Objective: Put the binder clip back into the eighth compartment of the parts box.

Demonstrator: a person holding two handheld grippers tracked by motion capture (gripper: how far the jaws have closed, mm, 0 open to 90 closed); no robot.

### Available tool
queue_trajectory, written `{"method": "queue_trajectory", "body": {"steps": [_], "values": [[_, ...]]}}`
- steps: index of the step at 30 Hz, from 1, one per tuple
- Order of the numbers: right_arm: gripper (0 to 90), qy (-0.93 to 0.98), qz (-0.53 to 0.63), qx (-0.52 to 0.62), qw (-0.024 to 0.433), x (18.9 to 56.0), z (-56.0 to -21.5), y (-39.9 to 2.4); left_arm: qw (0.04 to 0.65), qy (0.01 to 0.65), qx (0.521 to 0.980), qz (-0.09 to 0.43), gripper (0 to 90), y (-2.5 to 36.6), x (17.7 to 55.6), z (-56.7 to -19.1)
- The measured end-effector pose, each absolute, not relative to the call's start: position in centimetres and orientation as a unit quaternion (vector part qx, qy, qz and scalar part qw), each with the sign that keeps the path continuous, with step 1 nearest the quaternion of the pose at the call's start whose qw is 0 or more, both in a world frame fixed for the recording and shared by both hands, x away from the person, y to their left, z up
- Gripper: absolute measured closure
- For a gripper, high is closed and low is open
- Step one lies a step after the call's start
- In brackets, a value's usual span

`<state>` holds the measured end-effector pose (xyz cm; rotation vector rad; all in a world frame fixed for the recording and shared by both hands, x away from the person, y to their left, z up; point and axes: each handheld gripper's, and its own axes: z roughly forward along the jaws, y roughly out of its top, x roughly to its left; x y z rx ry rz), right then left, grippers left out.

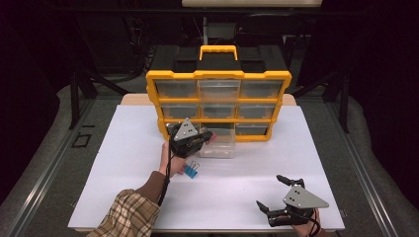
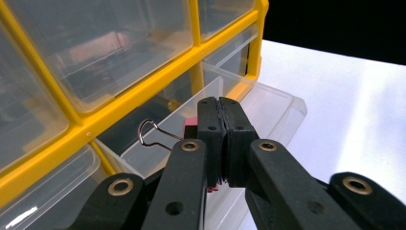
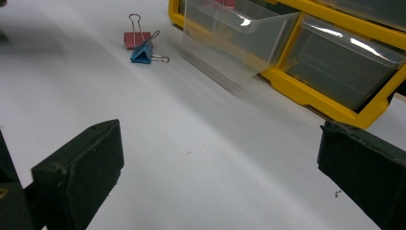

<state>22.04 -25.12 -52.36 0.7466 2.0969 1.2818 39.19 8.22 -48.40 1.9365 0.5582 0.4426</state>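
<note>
Your left claw (image 2: pixel 221 143) is clamped on a pink binder clip (image 2: pixel 190 128), holding it over the pulled-out clear drawer (image 2: pixel 268 103) of the yellow organizer (image 1: pixel 218 75); pink (image 3: pixel 135 39) and blue (image 3: pixel 142 52) clips lie on the white counter (image 1: pixel 247 192); your right claw (image 1: pixel 274 192) gapes wide, empty, near the counter's front edge.

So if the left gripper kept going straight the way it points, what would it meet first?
Most likely the open clear drawer pulled out of the yellow organizer. The left gripper, shut on a pink binder clip, points into it; depth is hard to judge, so the organizer's front could come first.
</note>
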Motion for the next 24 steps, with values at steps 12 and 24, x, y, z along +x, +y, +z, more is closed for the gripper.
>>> {"method": "queue_trajectory", "body": {"steps": [12,24], "values": [[1.5,0.784,0.478,0.279,0.282,22.0,-52.4,-25.1,0.518,0.248,0.796,0.190,47.0,8.9,38.9,-47.7],[1.5,0.783,0.478,0.280,0.282,22.0,-52.3,-25.1,0.525,0.263,0.784,0.199,16.3,11.1,37.0,-46.7]]}}
